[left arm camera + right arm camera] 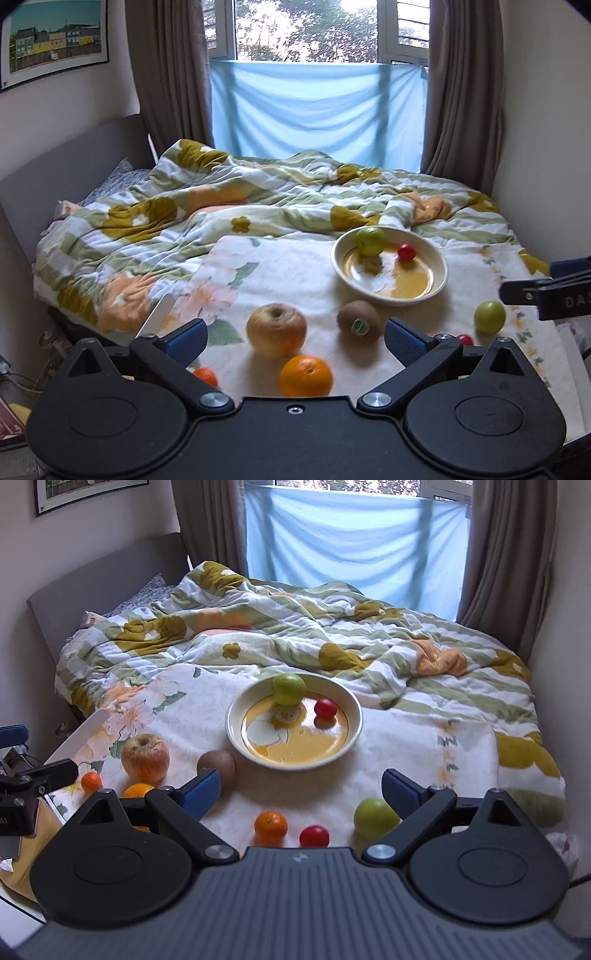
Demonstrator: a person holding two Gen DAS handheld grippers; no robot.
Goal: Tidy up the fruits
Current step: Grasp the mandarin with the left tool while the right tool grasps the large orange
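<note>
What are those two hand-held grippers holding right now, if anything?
Nothing. The left hand-held gripper and the right hand-held gripper are both open and empty, with fruit lying loose on the cloth.

In the left wrist view the left tool (pixel 295 338) hides most of a small tangerine (pixel 205 376) and a red fruit (pixel 465 339). The right tool (pixel 301 794) covers part of the orange (pixel 137 791).

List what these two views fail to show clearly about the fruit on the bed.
- Large orange, right wrist view: mostly hidden behind the right gripper's left finger.
- Small red fruit, left wrist view: half hidden behind the left gripper's right finger.
- Small orange fruit, left wrist view: partly covered by the left finger's linkage.
- Kiwi sticker: too blurred to read.
</note>
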